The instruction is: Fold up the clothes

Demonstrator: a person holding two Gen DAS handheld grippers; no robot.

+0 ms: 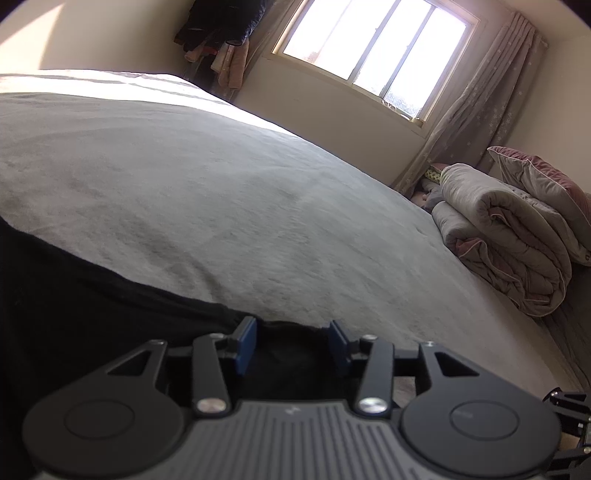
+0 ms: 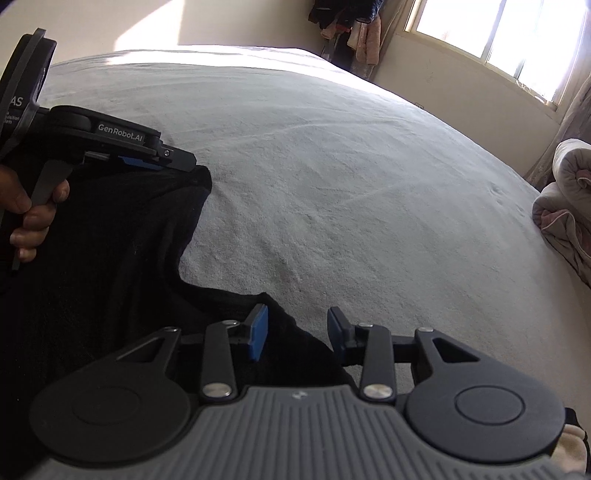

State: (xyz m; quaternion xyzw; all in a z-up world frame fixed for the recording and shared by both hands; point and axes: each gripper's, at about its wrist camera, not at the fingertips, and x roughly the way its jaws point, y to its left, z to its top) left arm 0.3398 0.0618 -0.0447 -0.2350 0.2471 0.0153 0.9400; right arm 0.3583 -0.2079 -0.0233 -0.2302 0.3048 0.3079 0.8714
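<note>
Left gripper [image 1: 291,345]: the two blue-padded fingers [image 1: 246,343] stand apart, with black cloth lying in the gap between them; the pads are not seen pressing on it. The right wrist view shows the same gripper from the side, low over the cloth's far corner, its fingers level above the fabric. Right gripper [image 2: 297,334]: its blue pads [image 2: 258,334] are likewise apart, with the edge of the cloth running under and between them; the left pad sits over the fabric, the right pad over bare bedding, and no clamping is visible. The black garment [image 2: 110,258] is a dark, matt, soft fabric, lying flat on the near left part of the bed; no detail of its cut can be made out beyond an irregular outline with a notch cut into its right edge between the two grippers. A person's hand [image 2: 33,210] grips the handle of the left gripper, fingers curled around the trigger bar. Both grippers point forward and somewhat downward across the bed. The bed [image 1: 221,192] is covered in pale grey plush bedding, sunlit along its far edge. A folded quilt [image 1: 506,236], grey and pink, lies at the bed's right end. A window [image 1: 373,40] and curtain [image 1: 480,96] stand beyond, with hanging clothes [image 1: 218,33] in the corner.
</note>
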